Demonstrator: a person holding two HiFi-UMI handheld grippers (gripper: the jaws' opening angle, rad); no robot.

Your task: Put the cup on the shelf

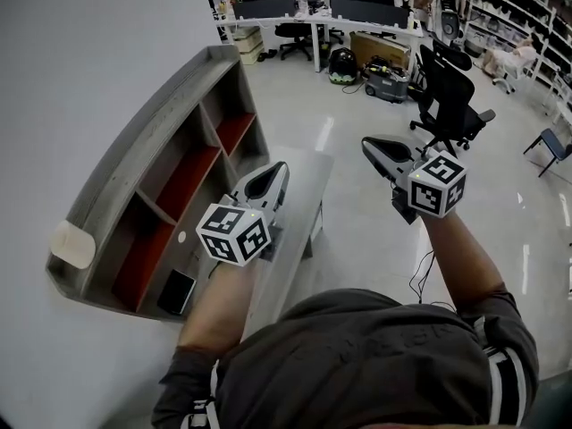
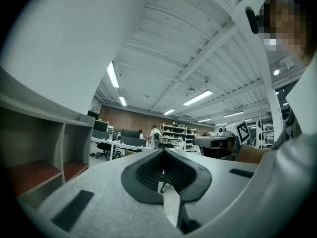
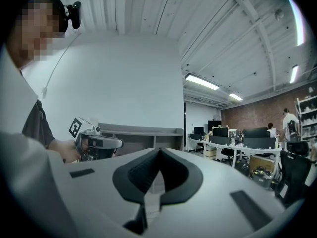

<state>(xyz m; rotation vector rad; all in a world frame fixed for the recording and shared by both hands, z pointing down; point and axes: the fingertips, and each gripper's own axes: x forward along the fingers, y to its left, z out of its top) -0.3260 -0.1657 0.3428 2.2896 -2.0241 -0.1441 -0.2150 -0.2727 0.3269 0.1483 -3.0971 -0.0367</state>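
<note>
A grey shelf unit (image 1: 170,164) with red boards stands against the white wall on the left. On the near end of its top lies a pale cream rounded thing (image 1: 71,244), possibly the cup. My left gripper (image 1: 273,179) is held level over the narrow grey table (image 1: 308,181) beside the shelf, jaws shut and empty; the left gripper view shows the tips meeting (image 2: 163,150) and the shelf (image 2: 39,152) to the left. My right gripper (image 1: 375,147) hovers to the right over the floor, shut with nothing in it (image 3: 158,150). Each gripper view shows the other gripper: the right one (image 2: 213,142) and the left one (image 3: 101,143).
A flat black object (image 1: 177,291) lies on the table's near end. Black office chairs (image 1: 451,96) stand to the right on the glossy floor. Desks with monitors (image 1: 313,7) and bags on the floor (image 1: 384,79) are at the back, with people further off.
</note>
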